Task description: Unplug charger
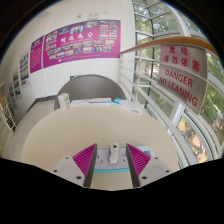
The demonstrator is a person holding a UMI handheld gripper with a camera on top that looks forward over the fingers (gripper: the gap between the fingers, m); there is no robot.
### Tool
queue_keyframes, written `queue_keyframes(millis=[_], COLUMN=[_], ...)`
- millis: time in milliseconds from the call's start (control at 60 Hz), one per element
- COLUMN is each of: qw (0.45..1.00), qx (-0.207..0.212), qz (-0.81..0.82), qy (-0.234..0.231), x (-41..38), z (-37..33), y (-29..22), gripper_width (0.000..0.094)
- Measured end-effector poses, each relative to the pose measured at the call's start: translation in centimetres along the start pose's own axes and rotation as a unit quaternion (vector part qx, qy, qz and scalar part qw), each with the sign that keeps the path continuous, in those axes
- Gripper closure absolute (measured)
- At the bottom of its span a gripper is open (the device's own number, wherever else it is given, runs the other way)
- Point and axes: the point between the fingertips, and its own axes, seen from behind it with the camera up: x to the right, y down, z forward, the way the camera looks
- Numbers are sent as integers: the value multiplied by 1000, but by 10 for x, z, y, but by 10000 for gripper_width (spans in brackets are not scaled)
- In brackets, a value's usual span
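Note:
A small white charger (pixel 113 153) stands upright between my two fingers, on a white base with a teal edge (pixel 112 170) that looks like a socket strip. My gripper (pixel 112 149) is open: the magenta pads (pixel 88 160) sit on either side of the charger with a gap at each side. I see no cable. Whether the charger's prongs are seated in the base is hidden.
A pale rounded table top (pixel 60 120) stretches ahead of the fingers. Beyond it a grey-topped white counter (pixel 95 100) stands before a wall with pink posters (pixel 80 45). A "DANGER CLEANING" sign (pixel 182 85) hangs by the windows on the right.

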Motion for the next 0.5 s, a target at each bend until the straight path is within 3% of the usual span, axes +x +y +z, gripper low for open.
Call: queue_keyframes(millis=[83, 117, 267, 433, 500], qw=[1000, 1000, 1000, 999, 998], qx=[-2, 1, -4, -22, 66], qz=[-3, 0, 10, 23, 15], qy=[8, 15, 8, -7, -10], x=[4, 7, 4, 3, 5], z=[11, 14, 15, 13, -9], y=[6, 5, 6, 3, -72], gripper_width=[706, 783, 876, 899, 899])
